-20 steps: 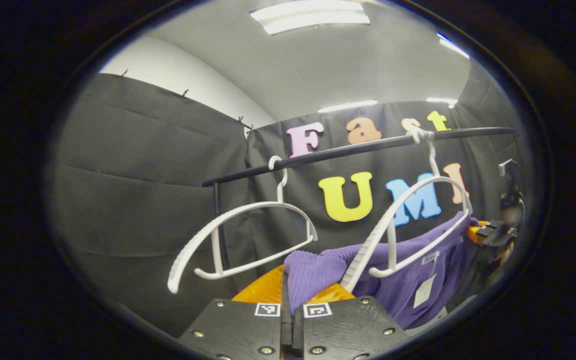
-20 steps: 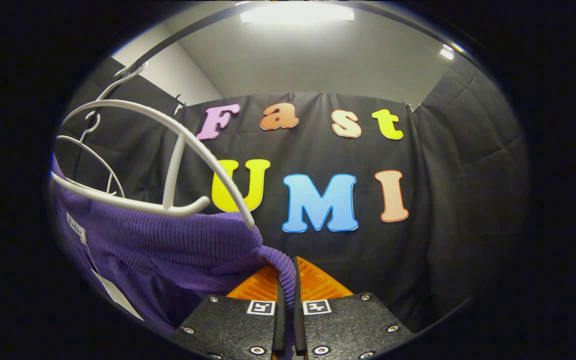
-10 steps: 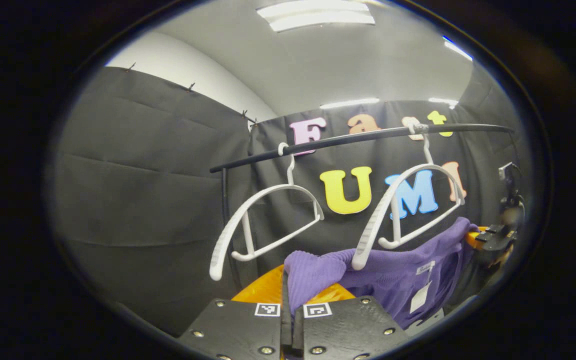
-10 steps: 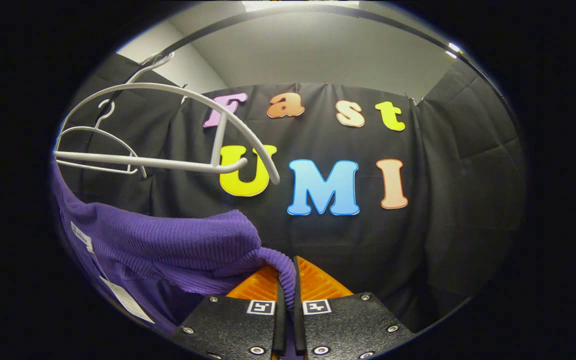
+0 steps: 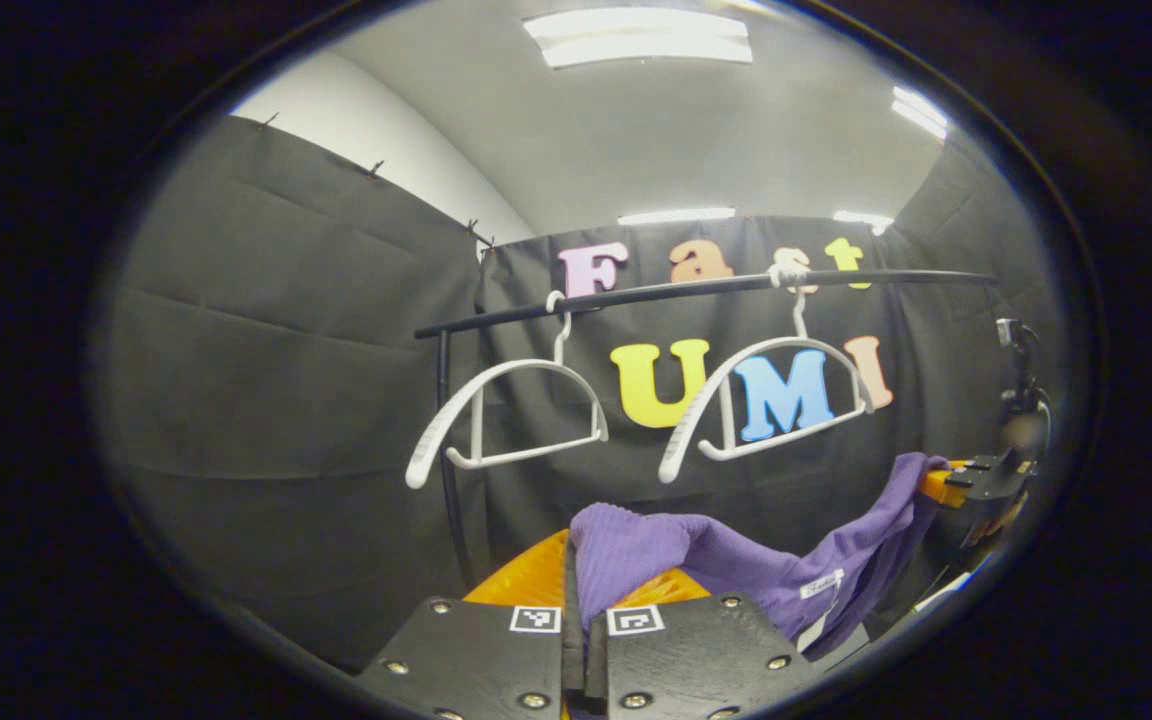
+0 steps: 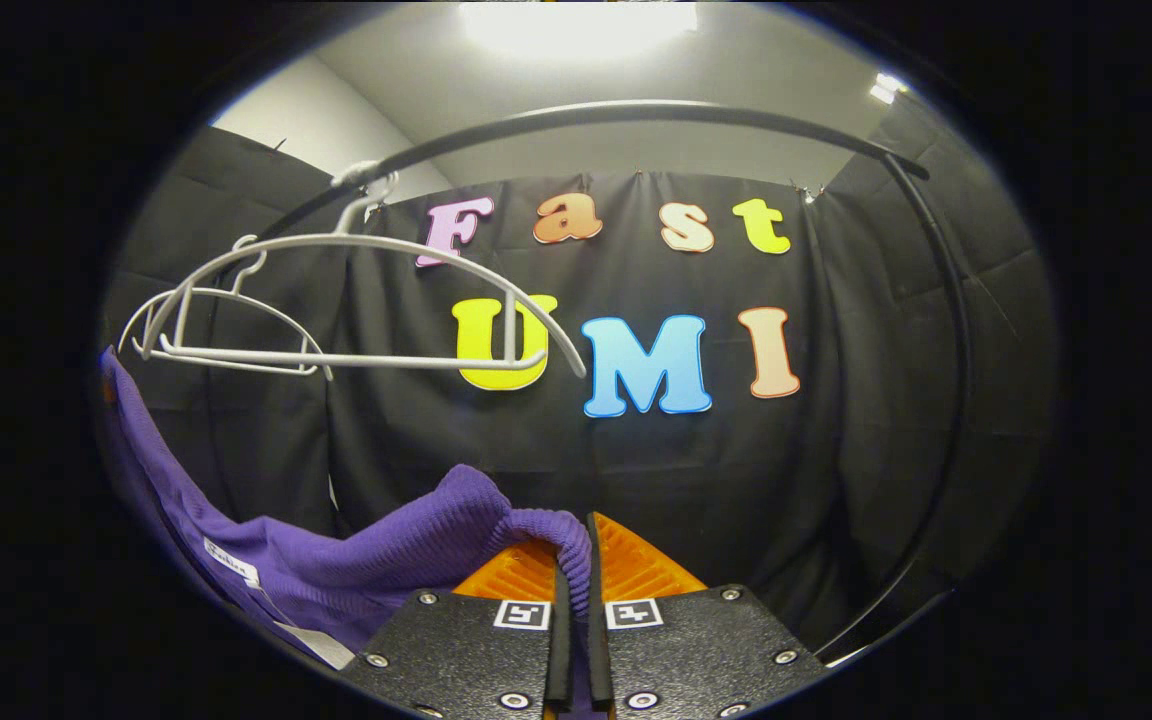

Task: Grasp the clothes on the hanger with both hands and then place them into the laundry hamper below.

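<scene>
A purple ribbed knit garment (image 5: 736, 570) hangs slack between my two grippers, off its hanger. My left gripper (image 5: 576, 570) is shut on one shoulder of it, the cloth bunched between the orange fingers. My right gripper (image 6: 576, 560) is shut on the other shoulder of the garment (image 6: 356, 570), which droops to the lower left with a white label on it. In the left gripper view the right gripper (image 5: 971, 480) shows far right, holding the cloth's far end. The bare white hanger (image 5: 766, 400) that held it hangs above on the black rail (image 5: 696, 288). The hamper is out of sight.
A second bare white hanger (image 5: 506, 415) hangs further left on the rail. The rail's upright post (image 5: 448, 450) stands behind it. In the right gripper view the rail (image 6: 636, 115) arches overhead and bends down on the right side (image 6: 951, 400); both hangers (image 6: 356, 320) sit upper left.
Both grippers have come down and back with the garment. It has slipped fully off the right-hand hanger, which now hangs bare above the cloth. Both hangers look farther off.
</scene>
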`<state>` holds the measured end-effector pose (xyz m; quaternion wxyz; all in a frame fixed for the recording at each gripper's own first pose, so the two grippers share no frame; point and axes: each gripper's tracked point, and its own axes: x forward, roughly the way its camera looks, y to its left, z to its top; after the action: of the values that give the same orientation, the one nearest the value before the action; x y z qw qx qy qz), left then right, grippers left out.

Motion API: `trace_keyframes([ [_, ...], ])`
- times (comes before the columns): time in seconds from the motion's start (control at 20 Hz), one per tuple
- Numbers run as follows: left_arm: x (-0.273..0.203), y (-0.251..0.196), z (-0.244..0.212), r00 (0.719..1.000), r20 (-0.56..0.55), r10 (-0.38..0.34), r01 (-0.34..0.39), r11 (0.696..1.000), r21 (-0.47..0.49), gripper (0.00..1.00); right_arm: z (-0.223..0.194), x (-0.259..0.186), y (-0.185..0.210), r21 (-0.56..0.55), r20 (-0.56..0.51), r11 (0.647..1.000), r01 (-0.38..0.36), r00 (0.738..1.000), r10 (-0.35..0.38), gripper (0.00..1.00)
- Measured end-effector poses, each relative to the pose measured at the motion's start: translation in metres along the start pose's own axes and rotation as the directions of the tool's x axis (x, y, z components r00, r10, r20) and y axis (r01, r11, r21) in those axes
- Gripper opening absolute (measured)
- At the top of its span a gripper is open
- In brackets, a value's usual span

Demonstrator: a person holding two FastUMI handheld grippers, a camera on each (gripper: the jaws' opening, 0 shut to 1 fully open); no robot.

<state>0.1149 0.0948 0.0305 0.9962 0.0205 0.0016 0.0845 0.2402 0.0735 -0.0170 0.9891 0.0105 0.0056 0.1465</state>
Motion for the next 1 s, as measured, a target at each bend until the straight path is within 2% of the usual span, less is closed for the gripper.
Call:
trace_keyframes([
  [0.3, -0.034, -0.028, 0.022, 0.987, 0.056, -0.149, 0.151, 0.988, -0.031, 0.02, 0.022, -0.078, 0.028, 0.003, 0.049, 1.000, -0.002, 0.999, 0.002, 0.06],
  [0.5, -0.055, -0.052, 0.025, 0.965, 0.077, -0.253, 0.257, 0.965, -0.058, 0.02, 0.039, -0.126, 0.053, 0.008, 0.069, 1.000, -0.004, 0.998, 0.003, 0.06],
  [0.7, -0.076, -0.072, 0.020, 0.943, 0.085, -0.322, 0.329, 0.940, -0.086, 0.00, 0.046, -0.155, 0.080, 0.004, 0.072, 0.999, -0.035, 0.997, 0.034, 0.06],
  [0.85, -0.087, -0.087, 0.006, 0.931, 0.064, -0.359, 0.364, 0.925, -0.113, 0.02, 0.036, -0.175, 0.099, -0.033, 0.052, 0.997, -0.067, 0.996, 0.069, 0.05],
  [1.0, -0.097, -0.104, -0.017, 0.921, 0.023, -0.389, 0.389, 0.913, -0.125, 0.02, 0.010, -0.192, 0.112, -0.013, -0.010, 0.995, -0.094, 0.995, 0.094, 0.06],
])
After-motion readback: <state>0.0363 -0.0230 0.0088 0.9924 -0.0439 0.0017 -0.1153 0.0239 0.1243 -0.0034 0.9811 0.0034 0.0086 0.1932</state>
